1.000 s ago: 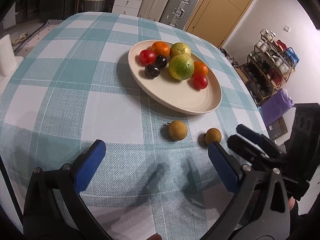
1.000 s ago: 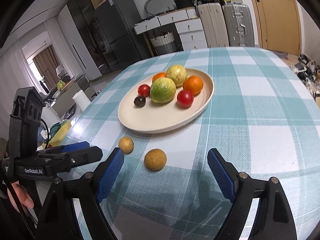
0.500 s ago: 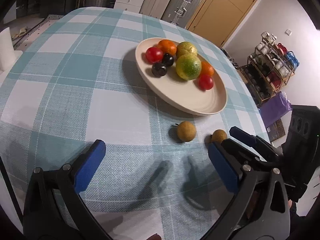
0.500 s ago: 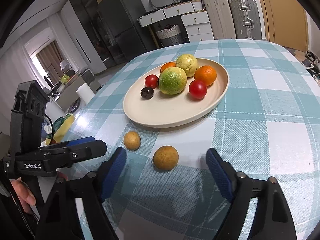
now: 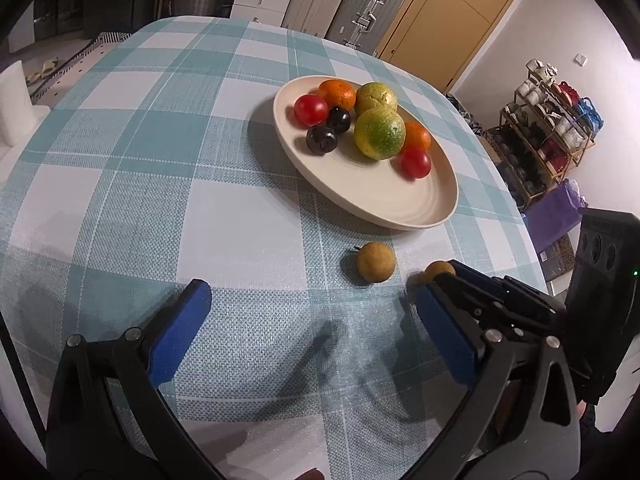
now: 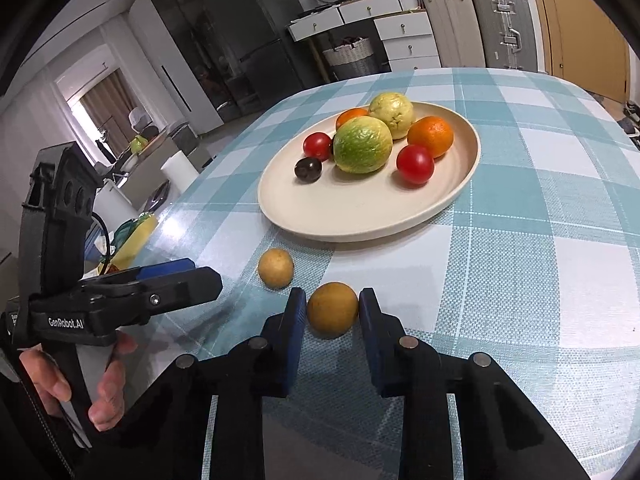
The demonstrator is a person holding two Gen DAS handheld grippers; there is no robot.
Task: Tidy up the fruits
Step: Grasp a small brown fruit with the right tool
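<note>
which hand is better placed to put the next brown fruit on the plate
Right. The right gripper has just closed on the larger brown fruit on the tablecloth, its pads on either side, just short of the plate. The left gripper is open with nothing between its fingers.

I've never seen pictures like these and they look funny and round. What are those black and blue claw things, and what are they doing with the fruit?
A person holds two tools, one in each hand. Each is a gripper with blue pads and a small camera looking along them, so there are two round pictures of one table. The left gripper is open and holds nothing. The right gripper has just closed on a small brown fruit. Another small brown fruit lies beside it on the checked cloth. Behind them a cream plate carries oranges, red tomatoes, dark plums and green fruits.
</note>
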